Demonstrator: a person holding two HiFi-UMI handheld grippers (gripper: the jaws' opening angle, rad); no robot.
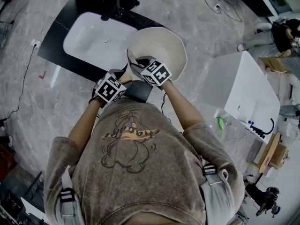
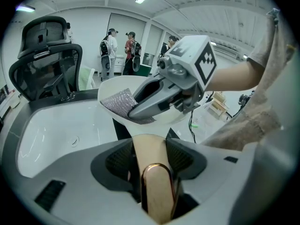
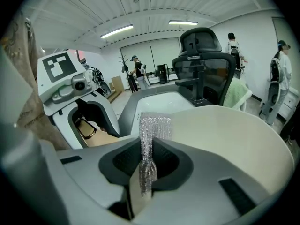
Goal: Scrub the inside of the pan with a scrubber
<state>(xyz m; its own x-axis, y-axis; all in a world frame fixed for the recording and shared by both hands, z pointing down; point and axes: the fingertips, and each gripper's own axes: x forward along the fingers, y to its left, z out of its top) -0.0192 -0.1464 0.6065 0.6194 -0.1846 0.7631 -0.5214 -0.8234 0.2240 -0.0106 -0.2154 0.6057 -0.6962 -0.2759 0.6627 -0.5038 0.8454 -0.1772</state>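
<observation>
A cream pan (image 1: 161,46) is held tilted over the edge of a white sink. Its tan handle (image 2: 157,172), tipped with a copper loop, runs between the pads of my left gripper (image 2: 151,158), which is shut on it. In the head view the left gripper (image 1: 121,83) sits just below the pan. My right gripper (image 3: 147,161) is shut on a silver mesh scrubber (image 3: 151,139). The scrubber (image 2: 119,102) rests at the pan's near rim, against the inside wall (image 3: 234,139). From above, the right gripper (image 1: 139,62) reaches over that rim.
The white sink basin (image 1: 91,41) is set in a black counter (image 1: 54,48). A black office chair (image 2: 47,55) stands behind the sink. A white cabinet (image 1: 243,88) is to the right. Several people (image 2: 112,50) stand far off, and cables lie on the floor.
</observation>
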